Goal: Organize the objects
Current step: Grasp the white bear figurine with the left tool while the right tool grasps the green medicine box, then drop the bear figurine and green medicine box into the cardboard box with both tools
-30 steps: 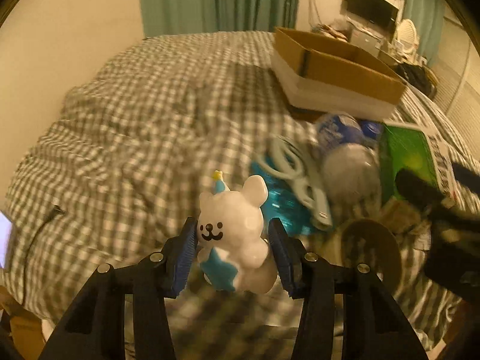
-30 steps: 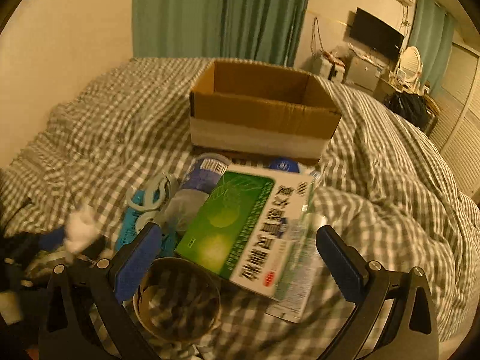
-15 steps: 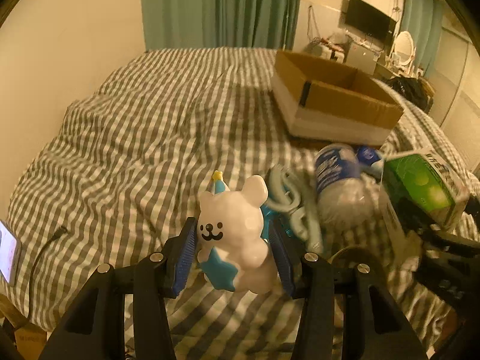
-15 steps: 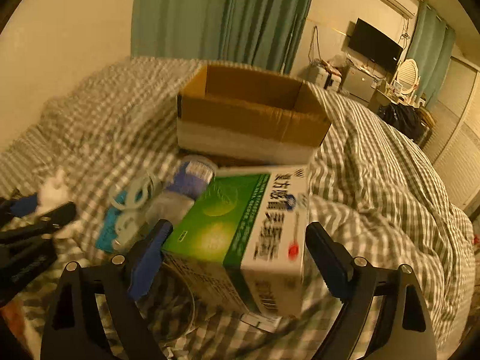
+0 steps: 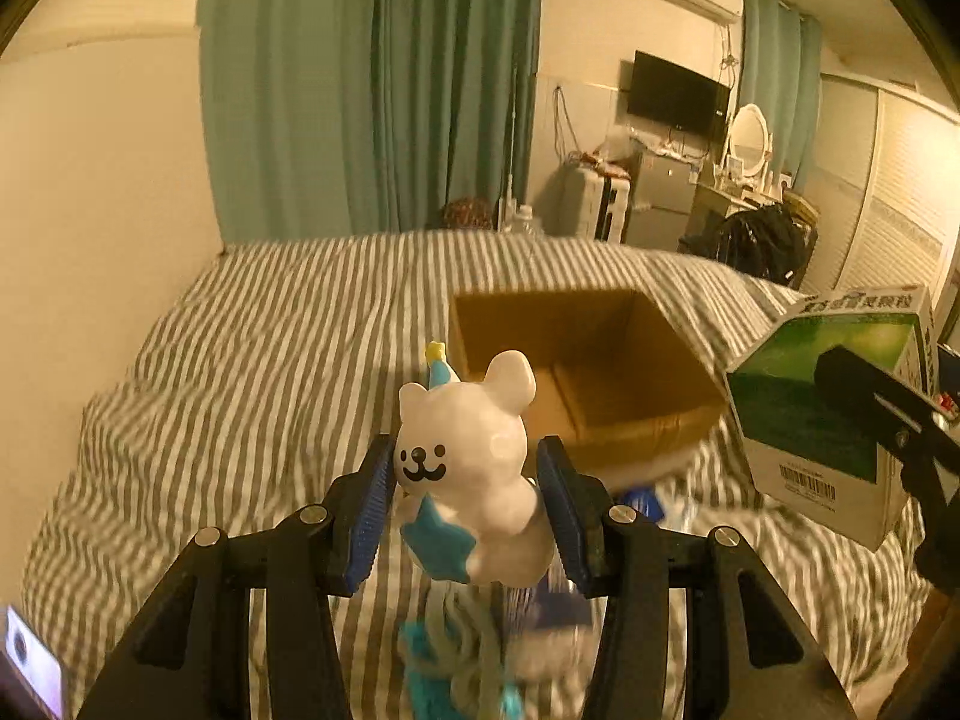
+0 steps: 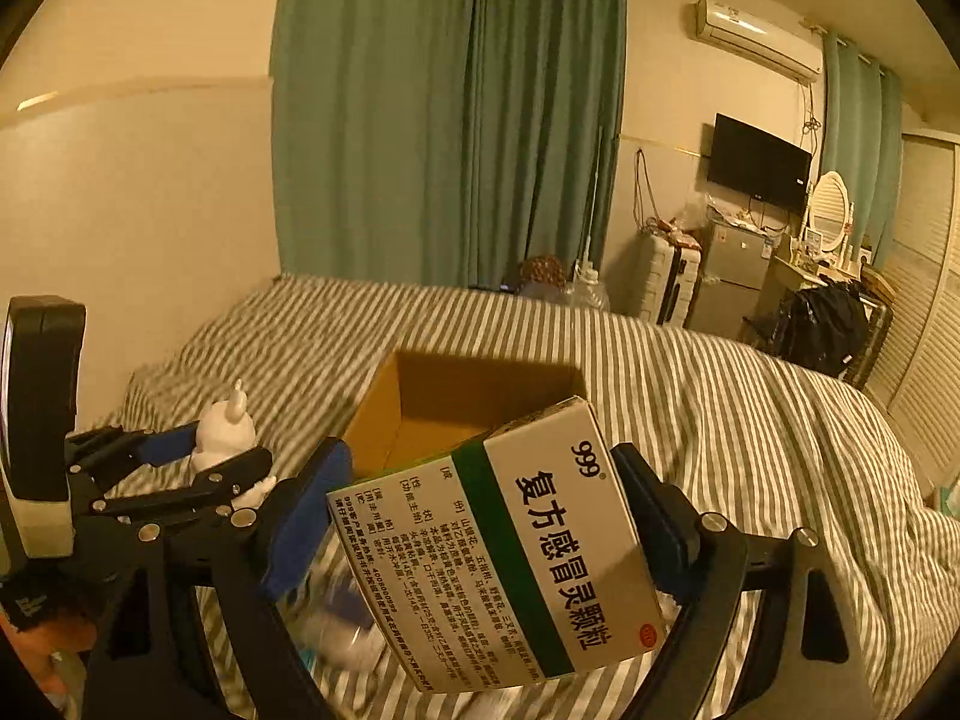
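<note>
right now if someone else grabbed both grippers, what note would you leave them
Left gripper: shut on the white bear figurine with a blue star and party hat, held in the air.
Right gripper: shut on the green and white medicine box, also lifted.
The open brown cardboard box sits ahead on the striped bedcover; what shows of its inside looks empty.
Done: both items picked up.
Left: drop both into the cardboard box, then probably collect the blurred blue and white items lying below the grippers.

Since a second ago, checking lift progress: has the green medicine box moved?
Yes. The green medicine box, clamped in the right gripper, has risen off the bed and now hangs tilted before the cardboard box.
</note>
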The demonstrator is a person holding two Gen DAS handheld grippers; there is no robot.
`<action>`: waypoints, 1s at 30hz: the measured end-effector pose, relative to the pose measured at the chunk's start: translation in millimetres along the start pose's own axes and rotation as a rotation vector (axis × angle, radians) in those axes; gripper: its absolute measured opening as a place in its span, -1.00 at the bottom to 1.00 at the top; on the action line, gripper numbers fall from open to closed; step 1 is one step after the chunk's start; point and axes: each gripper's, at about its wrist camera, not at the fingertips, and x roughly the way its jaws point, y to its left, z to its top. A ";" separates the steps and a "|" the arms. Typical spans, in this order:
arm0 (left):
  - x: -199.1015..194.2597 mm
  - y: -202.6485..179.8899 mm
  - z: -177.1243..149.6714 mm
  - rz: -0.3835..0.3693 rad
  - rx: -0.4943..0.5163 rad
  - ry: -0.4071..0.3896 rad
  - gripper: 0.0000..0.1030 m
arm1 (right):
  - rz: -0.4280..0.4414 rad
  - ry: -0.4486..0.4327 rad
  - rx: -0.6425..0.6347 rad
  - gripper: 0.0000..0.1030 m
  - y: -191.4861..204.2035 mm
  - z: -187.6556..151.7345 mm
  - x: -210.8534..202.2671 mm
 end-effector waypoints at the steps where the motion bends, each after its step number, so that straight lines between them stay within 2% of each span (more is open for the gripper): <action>1: 4.5 -0.9 6.0 -0.003 0.001 -0.002 -0.04 | 0.006 -0.007 0.006 0.68 -5.2 6.0 4.0; 6: 45.4 -14.5 39.3 -0.044 0.003 0.006 -0.04 | 0.084 -0.011 0.076 0.68 -33.6 38.5 46.9; 10: 79.1 -29.4 52.1 -0.073 0.024 0.019 -0.04 | 0.128 0.021 0.116 0.68 -47.1 47.6 89.7; 17: 148.8 -41.9 47.7 -0.096 0.049 0.104 -0.04 | 0.139 0.117 0.155 0.69 -63.5 29.0 158.7; 22: 166.0 -42.8 36.6 -0.104 0.041 0.125 -0.02 | 0.119 0.161 0.162 0.72 -65.2 16.8 178.6; 23: 166.6 -42.0 36.2 -0.104 0.032 0.127 0.02 | 0.105 0.168 0.160 0.72 -65.5 15.4 180.2; 27: 153.3 -40.4 34.4 -0.104 0.013 0.108 0.52 | 0.048 0.151 0.136 0.81 -70.0 18.6 169.9; 30: 134.8 -39.5 39.0 -0.091 0.011 0.087 0.55 | 0.031 0.137 0.140 0.85 -76.8 28.1 146.0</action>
